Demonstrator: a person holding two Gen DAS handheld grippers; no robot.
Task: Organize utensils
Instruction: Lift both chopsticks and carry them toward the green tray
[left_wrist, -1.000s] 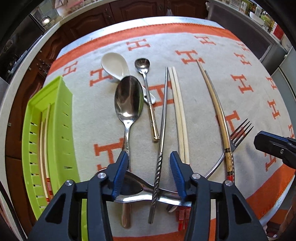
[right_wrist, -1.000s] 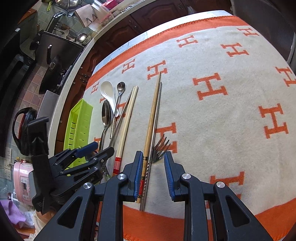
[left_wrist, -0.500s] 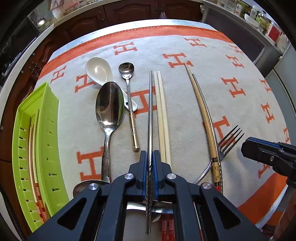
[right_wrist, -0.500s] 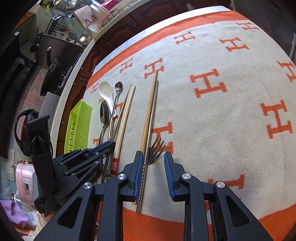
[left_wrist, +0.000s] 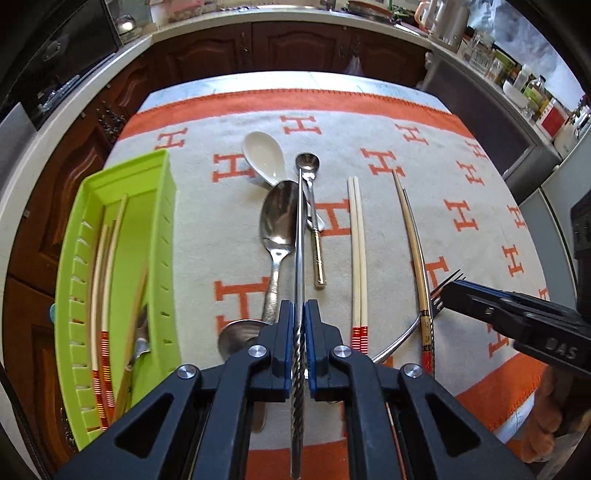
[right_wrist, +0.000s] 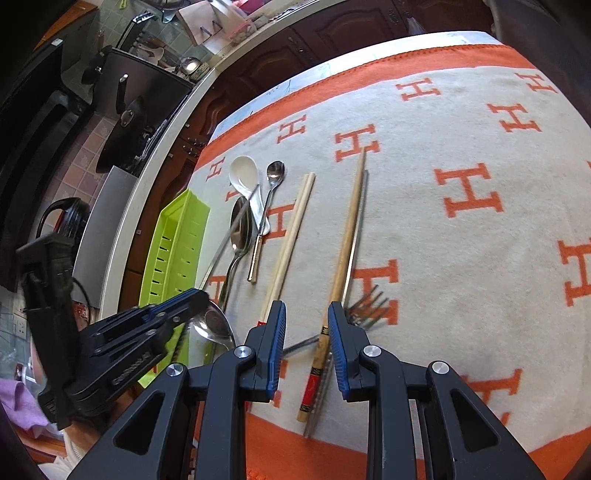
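Observation:
My left gripper (left_wrist: 299, 314) is shut on a metal chopstick (left_wrist: 300, 236) with a twisted handle and holds it lifted above the cloth, over a large steel spoon (left_wrist: 277, 225). My right gripper (right_wrist: 306, 317) is open, its fingers on either side of a brown chopstick (right_wrist: 345, 243) and a metal chopstick (right_wrist: 356, 236) that lie on the cloth. A green tray (left_wrist: 144, 236) at the left holds chopsticks with red bands. A pale chopstick pair (left_wrist: 357, 251), a fork (left_wrist: 436, 295), a white spoon (left_wrist: 264, 157) and a small spoon (left_wrist: 308, 164) lie on the cloth.
The cream and orange cloth (left_wrist: 461, 177) covers the table. Dark cabinets (left_wrist: 258, 44) and a counter stand behind it. The left gripper shows in the right wrist view (right_wrist: 177, 306), beside the green tray (right_wrist: 177, 240). A steel ladle bowl (right_wrist: 212, 325) lies near the front edge.
My left gripper closed on the twisted metal chopstick, lifted it and carried it left, toward the tray. My right gripper moved slightly forward over the brown and metal chopsticks and stayed open.

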